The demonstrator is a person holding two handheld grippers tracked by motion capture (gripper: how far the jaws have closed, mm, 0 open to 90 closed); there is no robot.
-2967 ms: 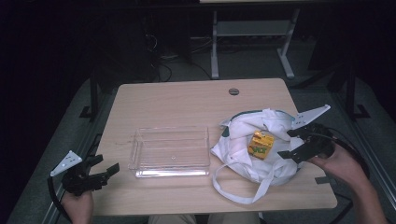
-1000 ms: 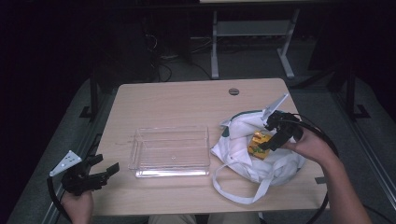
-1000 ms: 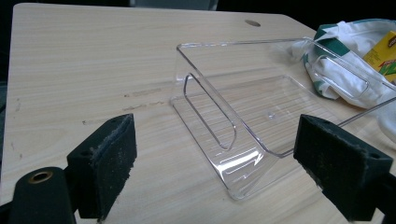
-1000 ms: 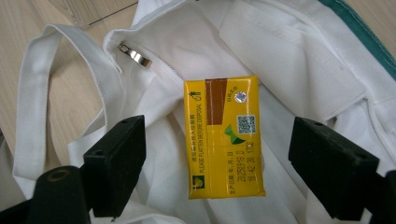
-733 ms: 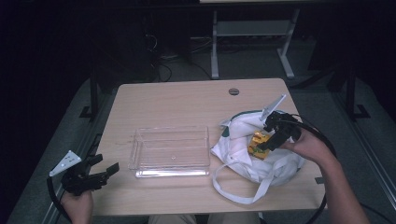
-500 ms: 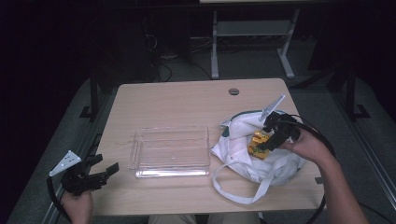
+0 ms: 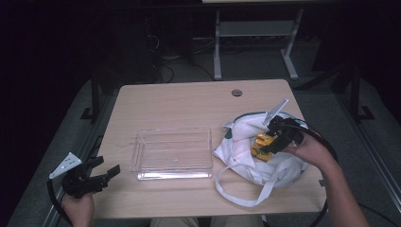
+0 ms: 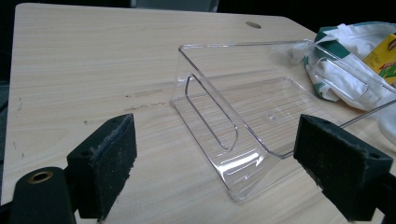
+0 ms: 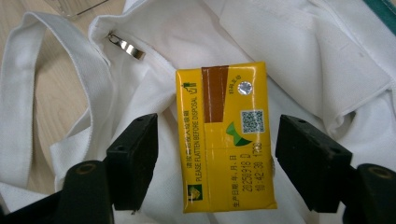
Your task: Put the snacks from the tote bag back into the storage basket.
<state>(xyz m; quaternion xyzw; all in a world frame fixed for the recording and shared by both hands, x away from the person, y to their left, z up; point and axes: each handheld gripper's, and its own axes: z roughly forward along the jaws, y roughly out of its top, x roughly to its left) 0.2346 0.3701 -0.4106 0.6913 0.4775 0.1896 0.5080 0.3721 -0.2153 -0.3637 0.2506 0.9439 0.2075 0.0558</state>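
A yellow drink carton (image 9: 225, 137) lies on a white cloth bag (image 9: 299, 51) at the table's right side. My right gripper (image 9: 219, 161) hangs just above the carton, open, one jaw on each side of it and neither touching it. From the high view the carton (image 7: 261, 143) peeks out beside that gripper (image 7: 275, 136) on the bag (image 7: 250, 153). My left gripper (image 7: 101, 174) rests open at the table's front left corner, facing the clear plastic tray (image 8: 243, 116) with nothing between its jaws.
The clear tray (image 7: 172, 151) sits mid-table, left of the bag. The bag's white strap (image 7: 246, 191) loops toward the front edge. A zipper pull (image 9: 123, 44) lies on the bag. A round cable hole (image 7: 237, 92) is at the table's back.
My right gripper has come in from the table's right edge over the bag and settled above the yellow carton. The left gripper has stayed put.
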